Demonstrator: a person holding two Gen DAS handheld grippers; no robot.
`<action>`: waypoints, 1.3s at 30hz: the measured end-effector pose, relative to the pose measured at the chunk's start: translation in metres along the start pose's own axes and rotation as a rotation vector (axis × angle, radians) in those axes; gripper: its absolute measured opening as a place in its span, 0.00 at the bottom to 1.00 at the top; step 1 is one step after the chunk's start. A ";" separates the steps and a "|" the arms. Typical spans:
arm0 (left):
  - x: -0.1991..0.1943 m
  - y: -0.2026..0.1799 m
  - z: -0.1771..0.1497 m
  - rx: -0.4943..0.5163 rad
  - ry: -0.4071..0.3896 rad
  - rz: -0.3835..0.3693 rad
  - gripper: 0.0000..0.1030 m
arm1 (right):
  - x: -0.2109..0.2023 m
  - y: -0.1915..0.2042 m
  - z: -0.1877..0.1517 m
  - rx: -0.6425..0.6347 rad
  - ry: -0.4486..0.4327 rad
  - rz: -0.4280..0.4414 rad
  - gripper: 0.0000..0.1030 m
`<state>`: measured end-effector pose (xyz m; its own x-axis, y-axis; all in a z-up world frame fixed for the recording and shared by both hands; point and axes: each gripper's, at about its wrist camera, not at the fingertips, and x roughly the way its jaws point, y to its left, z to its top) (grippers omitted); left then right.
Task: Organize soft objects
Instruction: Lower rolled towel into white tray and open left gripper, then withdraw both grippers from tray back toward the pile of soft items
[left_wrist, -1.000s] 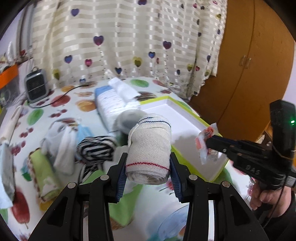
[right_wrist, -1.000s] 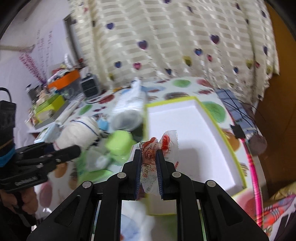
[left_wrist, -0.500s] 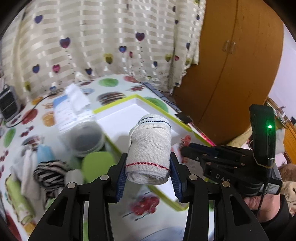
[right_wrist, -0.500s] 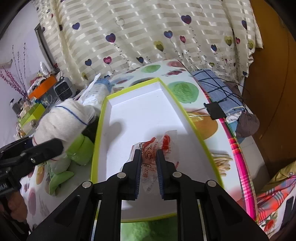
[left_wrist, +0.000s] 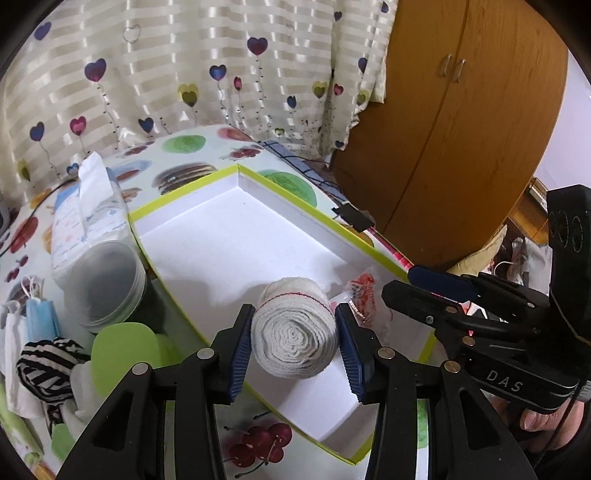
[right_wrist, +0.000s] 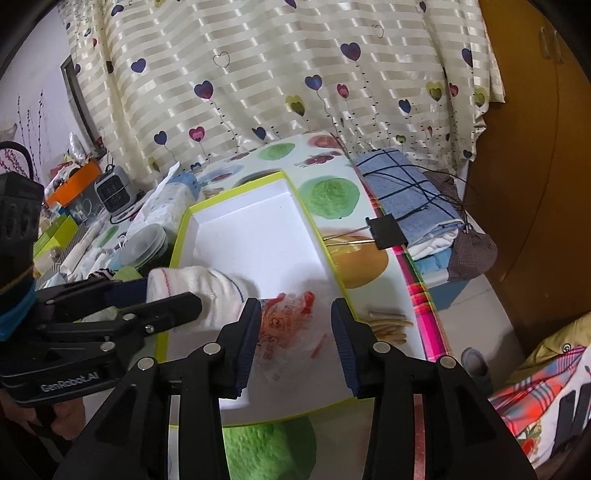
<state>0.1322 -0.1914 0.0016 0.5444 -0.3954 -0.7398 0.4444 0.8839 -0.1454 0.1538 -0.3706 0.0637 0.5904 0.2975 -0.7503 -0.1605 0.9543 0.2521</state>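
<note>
A round table under a fruit-print cloth (left_wrist: 192, 144) held a shallow white cardboard box with a lime-green rim (left_wrist: 236, 236). The left gripper (left_wrist: 295, 343) sat low over the box's near end, its blue pads against both sides of a rolled cream elastic bandage with a red stripe (left_wrist: 295, 332) — whether they pressed it was unclear. Just beside it, the right gripper (right_wrist: 295, 332) stood with fingers apart, and a clear red-printed plastic packet (right_wrist: 291, 325) lay loose between them on the box floor.

bandage roll (right_wrist: 192, 291): blurred | snack packet (left_wrist: 364, 295): partly hidden by gripper
</note>
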 end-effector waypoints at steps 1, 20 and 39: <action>-0.001 0.000 0.000 0.000 -0.001 -0.003 0.42 | -0.001 0.000 0.000 0.000 -0.002 0.001 0.40; -0.049 0.005 -0.018 -0.011 -0.075 -0.017 0.43 | -0.029 0.027 -0.002 -0.045 -0.033 0.001 0.40; -0.098 0.044 -0.054 -0.118 -0.139 0.071 0.43 | -0.046 0.096 -0.013 -0.198 -0.046 0.068 0.43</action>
<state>0.0598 -0.1007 0.0322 0.6677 -0.3545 -0.6546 0.3196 0.9307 -0.1781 0.1005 -0.2924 0.1146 0.6075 0.3646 -0.7058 -0.3508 0.9203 0.1734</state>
